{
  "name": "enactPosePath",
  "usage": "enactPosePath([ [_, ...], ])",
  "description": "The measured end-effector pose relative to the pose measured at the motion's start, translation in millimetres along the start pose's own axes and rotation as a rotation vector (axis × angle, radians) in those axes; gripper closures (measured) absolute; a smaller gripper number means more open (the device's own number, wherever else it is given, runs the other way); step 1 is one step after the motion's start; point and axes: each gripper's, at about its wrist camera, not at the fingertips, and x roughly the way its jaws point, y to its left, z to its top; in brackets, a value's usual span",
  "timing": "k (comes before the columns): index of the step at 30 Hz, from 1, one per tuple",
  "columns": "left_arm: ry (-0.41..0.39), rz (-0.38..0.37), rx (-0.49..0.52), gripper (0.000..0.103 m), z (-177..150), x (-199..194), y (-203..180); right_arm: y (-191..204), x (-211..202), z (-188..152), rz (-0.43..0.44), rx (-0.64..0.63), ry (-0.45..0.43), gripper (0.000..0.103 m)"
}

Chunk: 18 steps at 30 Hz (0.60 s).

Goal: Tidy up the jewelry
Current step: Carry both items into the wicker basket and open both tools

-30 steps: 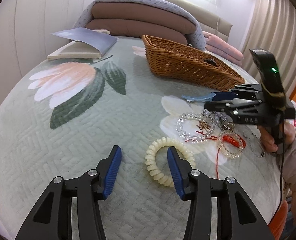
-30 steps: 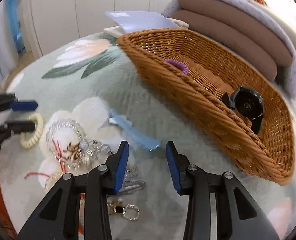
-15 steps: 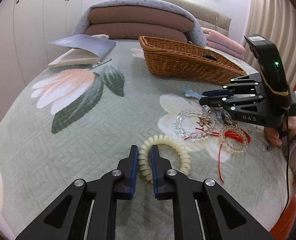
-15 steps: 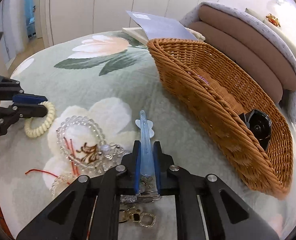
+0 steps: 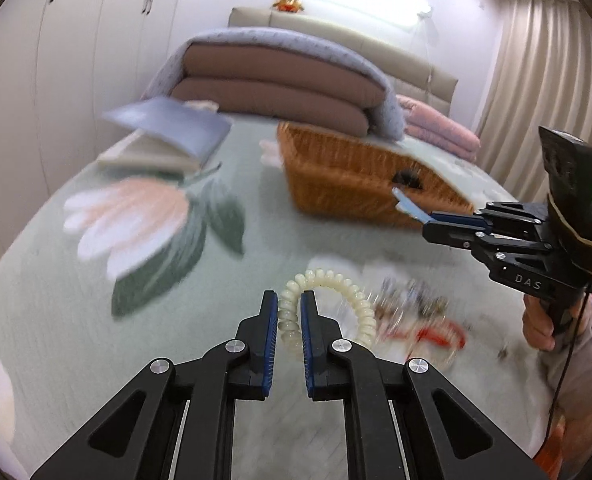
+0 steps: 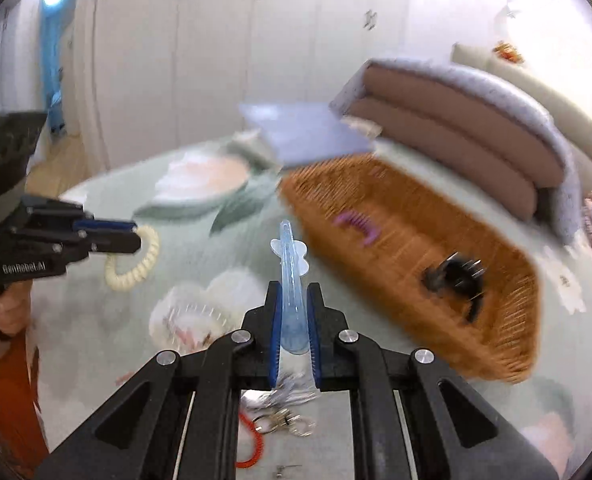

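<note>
My left gripper (image 5: 288, 300) is shut on a cream spiral hair tie (image 5: 335, 285), lifted off the bed; it also shows in the right wrist view (image 6: 136, 268). My right gripper (image 6: 294, 292) is shut on a pale blue hair clip (image 6: 290, 276), held above the bed left of the wicker basket (image 6: 495, 344). From the left wrist view the clip (image 5: 407, 202) sticks out of the right gripper (image 5: 431, 220) in front of the basket (image 5: 335, 184). The basket holds a purple hair tie (image 6: 357, 226) and a black clip (image 6: 455, 276).
Blurred bead bracelets and a red cord (image 5: 423, 316) lie on the green floral quilt (image 5: 96, 320). Metal trinkets (image 6: 284, 424) lie under my right gripper. An open book (image 5: 164, 136) lies at the back left. Folded bedding (image 5: 280, 84) is stacked behind the basket.
Both grippers have risen off the bed with their items. The hair tie and the blue clip now hang in the air; the view is blurred from motion.
</note>
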Motion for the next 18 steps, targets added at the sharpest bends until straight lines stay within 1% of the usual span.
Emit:
enactPosePath([
  [2, -0.036, -0.007, 0.023, 0.092, 20, -2, -10, -17, -12, 14, -0.080, 0.052, -0.047, 0.090],
  [4, -0.083, -0.019, 0.055, 0.092, 44, -1, -24, -48, -20, 28, -0.172, 0.156, -0.089, 0.089],
  [5, -0.106, -0.025, 0.070, 0.092, 62, 3, -33, -61, -21, 31, -0.212, 0.205, -0.099, 0.089],
  [7, -0.128, -0.047, 0.088, 0.092, 87, 13, -46, -86, -17, 34, -0.268, 0.301, -0.108, 0.089],
  [9, -0.147, -0.061, 0.104, 0.092, 112, 29, -61, -102, -10, 30, -0.306, 0.375, -0.106, 0.089],
  [11, -0.140, -0.064, 0.108, 0.092, 133, 50, -72, -116, 0, 21, -0.380, 0.416, -0.091, 0.090],
  [14, -0.087, -0.083, 0.089, 0.092, 155, 98, -80, -132, 10, 6, -0.371, 0.465, -0.058, 0.089],
  [16, -0.060, -0.084, 0.068, 0.092, 159, 125, -81, -137, 19, 1, -0.412, 0.468, -0.027, 0.089],
  [18, -0.019, -0.093, 0.041, 0.092, 157, 150, -79, -141, 24, -4, -0.383, 0.478, -0.016, 0.089],
])
